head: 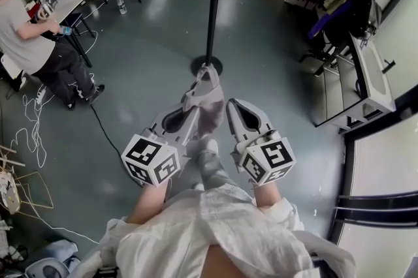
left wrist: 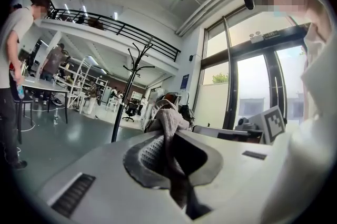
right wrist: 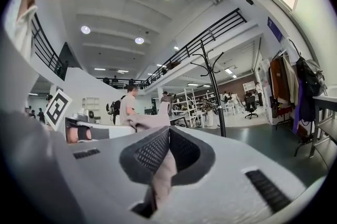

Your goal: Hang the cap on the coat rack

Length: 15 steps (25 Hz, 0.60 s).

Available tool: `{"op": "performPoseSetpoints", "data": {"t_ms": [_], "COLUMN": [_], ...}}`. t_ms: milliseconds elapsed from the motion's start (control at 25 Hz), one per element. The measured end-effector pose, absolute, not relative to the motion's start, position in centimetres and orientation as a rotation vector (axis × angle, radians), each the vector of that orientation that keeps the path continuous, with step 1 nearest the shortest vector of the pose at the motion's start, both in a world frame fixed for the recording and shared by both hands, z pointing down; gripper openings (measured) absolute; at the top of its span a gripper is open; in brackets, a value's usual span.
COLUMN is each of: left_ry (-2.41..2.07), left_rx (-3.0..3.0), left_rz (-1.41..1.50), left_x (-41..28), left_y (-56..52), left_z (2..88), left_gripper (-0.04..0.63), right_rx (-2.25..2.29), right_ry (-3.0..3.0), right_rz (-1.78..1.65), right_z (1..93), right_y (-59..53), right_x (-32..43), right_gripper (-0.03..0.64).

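Left gripper (head: pixel 196 106) is clamped on the cap (head: pixel 208 97), a fold of cloth pinched between its pads. Right gripper (head: pixel 231 108) is also clenched on it: the right gripper view shows a pale strip of the same cloth squeezed between its ribbed pads. So the cap is in the air at frame centre, held from both sides and bunched up, not spread.

Coat rack (head: pixel 213 2) stands at top centre of the head view, well apart from the cap. Its hooks are out of frame there. They show in the upper middle of the left gripper view, high above the jaws.

Step in hand, as I judge it: carry the cap to the rack. To do it well:
- walk in close first
- lift high
- pull the two grips apart so the cap's opening spreads
- drop that opening over one hook tip
- let go only once the cloth sits on the hook

Materials:
- cap: soft grey knit-looking cloth, floppy, creased, and it will sag
- rack: thin black pole, round flat base, curved prongs on top; it looks like metal
- pads: dark, dotted texture, in grey plastic shells
- floor (head: pixel 150 42): smooth, glossy grey
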State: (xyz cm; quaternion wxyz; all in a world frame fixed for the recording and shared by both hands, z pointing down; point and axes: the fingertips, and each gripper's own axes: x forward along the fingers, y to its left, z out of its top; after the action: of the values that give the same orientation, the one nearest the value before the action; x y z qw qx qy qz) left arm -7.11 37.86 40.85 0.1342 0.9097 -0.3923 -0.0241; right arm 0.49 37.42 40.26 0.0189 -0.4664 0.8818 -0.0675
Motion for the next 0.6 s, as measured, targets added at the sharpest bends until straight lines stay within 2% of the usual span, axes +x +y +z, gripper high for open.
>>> {"op": "performPoseSetpoints", "data": {"t_ms": [600], "left_ry": [-1.195], "left_rx": [2.629], "left_rz": [-0.045], "left_x": [-5.4], "left_y": [21.2], "left_z": [40.7], "left_gripper": [0.027], "right_rx": [-1.377], "right_ry": [2.769], "right_rz": [-0.214], "right_z": [40.2], "right_y": [20.6], "right_x": [2.0], "right_gripper": [0.003]}}
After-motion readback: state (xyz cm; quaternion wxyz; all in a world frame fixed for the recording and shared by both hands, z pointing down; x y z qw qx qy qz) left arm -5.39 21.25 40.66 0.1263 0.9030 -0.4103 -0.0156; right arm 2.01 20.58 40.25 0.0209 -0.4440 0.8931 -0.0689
